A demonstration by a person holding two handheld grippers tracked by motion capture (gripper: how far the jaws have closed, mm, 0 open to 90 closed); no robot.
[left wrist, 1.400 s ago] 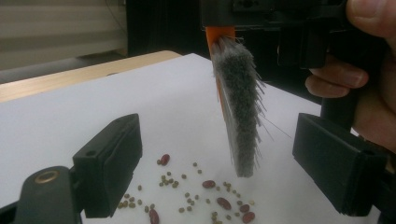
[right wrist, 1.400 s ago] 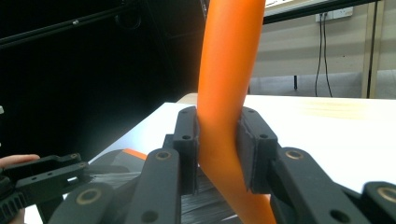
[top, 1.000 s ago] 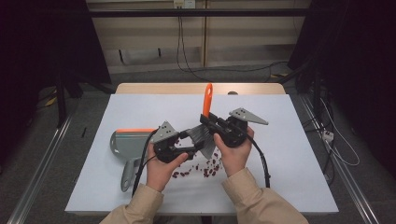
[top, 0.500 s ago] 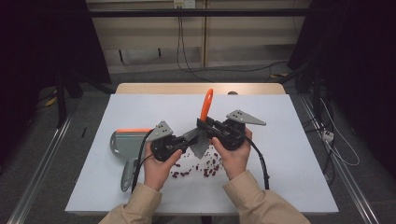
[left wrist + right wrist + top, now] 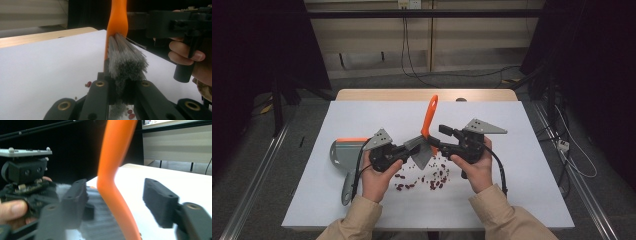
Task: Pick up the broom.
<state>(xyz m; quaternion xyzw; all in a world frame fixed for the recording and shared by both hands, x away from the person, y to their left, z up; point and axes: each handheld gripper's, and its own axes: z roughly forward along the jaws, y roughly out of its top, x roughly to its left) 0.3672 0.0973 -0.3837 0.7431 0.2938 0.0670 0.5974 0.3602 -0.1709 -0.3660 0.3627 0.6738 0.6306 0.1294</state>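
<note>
My left gripper (image 5: 409, 150) clamps the grey bristles of the orange-handled plastic brush (image 5: 429, 120). My right gripper (image 5: 120, 202) has just been opening; the handle stands between its parted jaws, untouched.

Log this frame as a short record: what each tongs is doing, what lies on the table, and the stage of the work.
left tongs: shut on the grey bristles of the brush
right tongs: jaws just opened, standing apart around the orange brush handle, not pressing it
beans: small dark red, scattered on the white sheet below the brush
dustpan: grey with orange edge, lying at the left
stage: brush passed to the left tongs, beans unswept
</note>
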